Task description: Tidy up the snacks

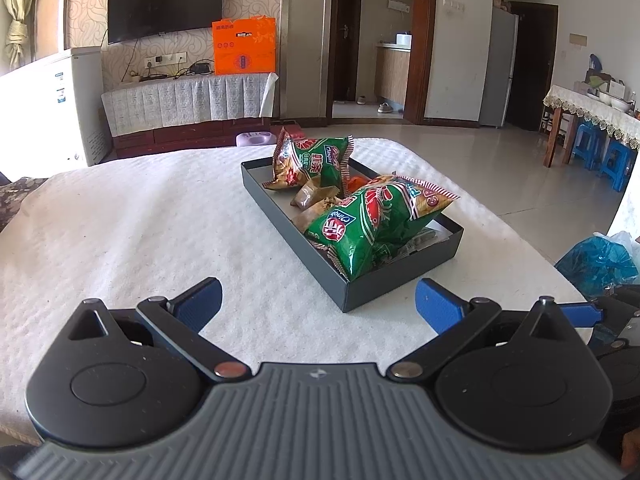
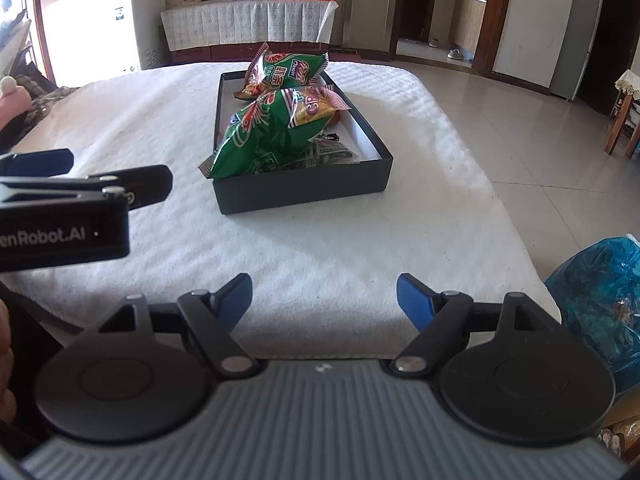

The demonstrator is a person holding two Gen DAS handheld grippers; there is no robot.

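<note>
Currently, surface: white quilted cloth over the bench, waffle texture.
Box: dark rectangular cardboard tray, white inside, mid-bench.
Contents: two crinkled green foil snack bags, small brown wrapped pieces between.
Left gripper: released, blue pads apart, empty.
Right gripper: released, empty.
Edge: blue plastic bag.

sunlit tiled floor, wall television, draped cabinet.

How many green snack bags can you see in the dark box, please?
2. One green bag lies at the near end of the dark box, poking over its rim; the other is propped at the far end. Smaller wrapped snacks lie beneath, so another could be hidden.
</note>
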